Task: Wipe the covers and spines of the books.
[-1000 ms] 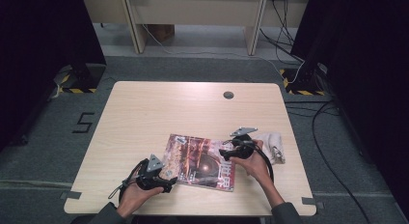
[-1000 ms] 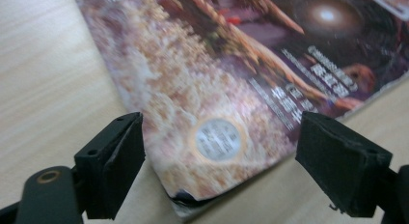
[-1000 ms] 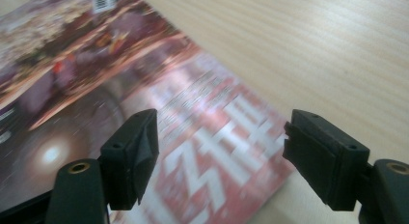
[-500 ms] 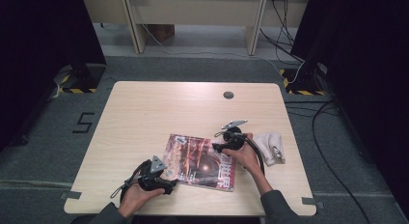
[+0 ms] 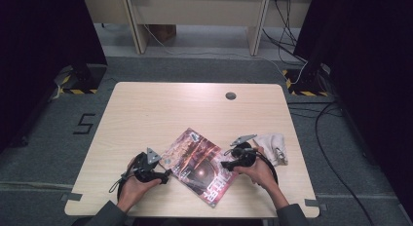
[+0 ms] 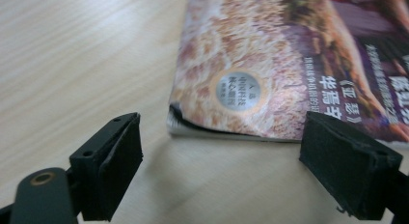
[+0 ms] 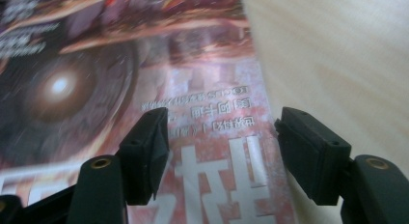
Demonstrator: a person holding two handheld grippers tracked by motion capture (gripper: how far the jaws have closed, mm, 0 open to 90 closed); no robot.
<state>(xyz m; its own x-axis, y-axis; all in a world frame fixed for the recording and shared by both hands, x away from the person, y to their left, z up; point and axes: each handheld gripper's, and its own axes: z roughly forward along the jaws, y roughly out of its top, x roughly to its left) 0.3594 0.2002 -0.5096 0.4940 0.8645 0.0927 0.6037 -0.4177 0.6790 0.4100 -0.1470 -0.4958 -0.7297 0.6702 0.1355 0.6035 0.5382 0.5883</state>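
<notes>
Magazine [image 5: 198, 166] lies flat near the table's [image 5: 146, 114] front edge, so the left gripper [image 5: 164, 176], jaws wide apart at its corner, should hold still while the right gripper [image 5: 225, 164], jaws apart but just closing, nips the cover's edge only.

one overhead camera, two riding low on the claws
high view looks forward and down on the desk [image 5: 146, 109]; both claw views sit close, sharing the magazine [image 5: 199, 165] with it.
</notes>
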